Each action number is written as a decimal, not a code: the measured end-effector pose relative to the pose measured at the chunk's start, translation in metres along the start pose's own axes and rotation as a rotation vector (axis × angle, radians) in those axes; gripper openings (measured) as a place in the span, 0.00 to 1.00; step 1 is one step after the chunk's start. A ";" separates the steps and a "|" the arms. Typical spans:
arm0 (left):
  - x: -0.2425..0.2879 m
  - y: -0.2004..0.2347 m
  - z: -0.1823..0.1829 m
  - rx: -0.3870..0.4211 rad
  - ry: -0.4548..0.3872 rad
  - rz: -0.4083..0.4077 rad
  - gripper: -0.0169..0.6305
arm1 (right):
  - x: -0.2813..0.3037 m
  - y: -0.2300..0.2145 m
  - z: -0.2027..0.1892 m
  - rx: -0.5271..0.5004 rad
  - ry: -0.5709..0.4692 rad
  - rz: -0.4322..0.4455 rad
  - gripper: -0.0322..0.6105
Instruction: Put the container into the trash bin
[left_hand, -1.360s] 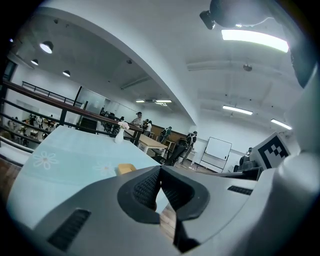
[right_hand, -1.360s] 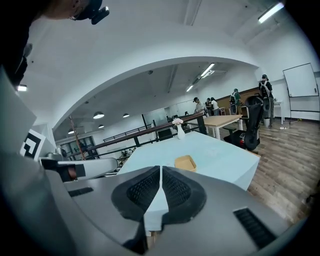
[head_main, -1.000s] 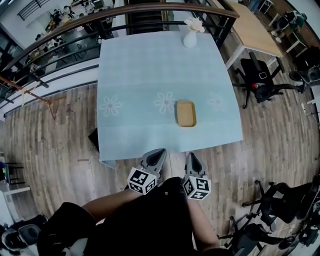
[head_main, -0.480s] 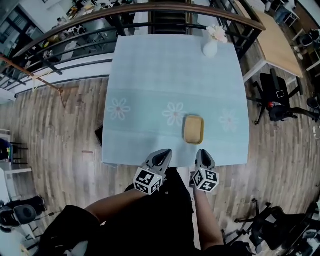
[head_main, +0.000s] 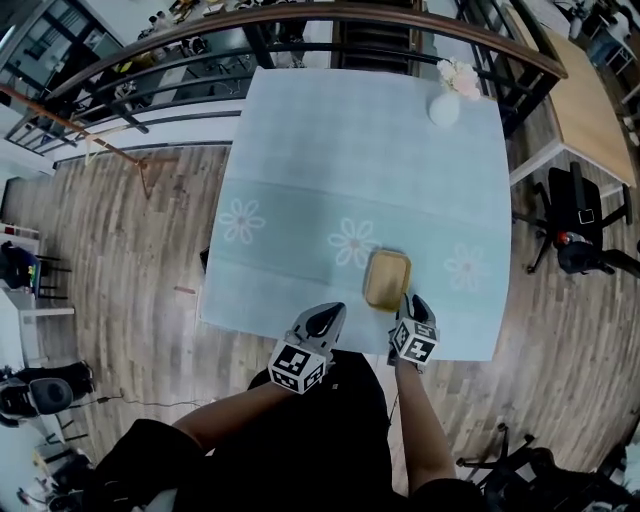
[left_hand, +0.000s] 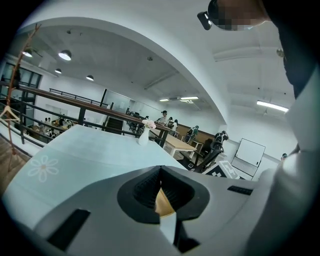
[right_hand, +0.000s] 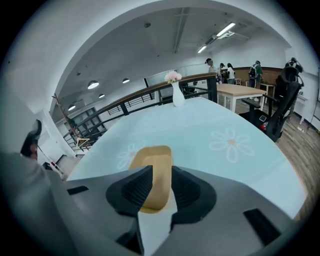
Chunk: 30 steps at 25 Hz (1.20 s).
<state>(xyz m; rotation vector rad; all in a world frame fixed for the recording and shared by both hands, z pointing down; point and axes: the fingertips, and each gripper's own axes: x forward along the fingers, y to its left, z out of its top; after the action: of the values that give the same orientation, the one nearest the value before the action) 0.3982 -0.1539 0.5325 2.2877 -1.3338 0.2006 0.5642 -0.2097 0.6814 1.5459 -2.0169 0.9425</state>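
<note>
Right gripper (head_main: 416, 304) just beside container (head_main: 386, 279)

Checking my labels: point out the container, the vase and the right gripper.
container (head_main: 387, 279), head view, middle of its tan floor.
vase (head_main: 444, 110), head view, its white body.
right gripper (head_main: 415, 298), head view, between its jaw tips.

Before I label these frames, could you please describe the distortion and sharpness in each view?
Head view: strong fisheye, the table edges curve; little blur. Left gripper view: dark circular vignette, near jaws soft. Right gripper view: same vignette, container clear beyond parted jaws.
</note>
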 end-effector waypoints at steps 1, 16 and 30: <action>0.002 0.001 0.000 -0.002 0.001 0.013 0.04 | 0.008 -0.004 -0.003 -0.008 0.020 0.001 0.22; -0.007 0.020 -0.008 -0.039 -0.005 0.163 0.04 | 0.050 -0.008 -0.028 -0.050 0.112 0.038 0.12; -0.094 0.100 -0.014 -0.143 -0.102 0.356 0.04 | 0.042 0.145 0.005 -0.162 0.060 0.293 0.12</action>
<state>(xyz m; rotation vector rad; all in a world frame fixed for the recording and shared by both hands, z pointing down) 0.2663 -0.1145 0.5442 1.9531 -1.7437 0.1013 0.4137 -0.2198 0.6705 1.1453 -2.2542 0.8919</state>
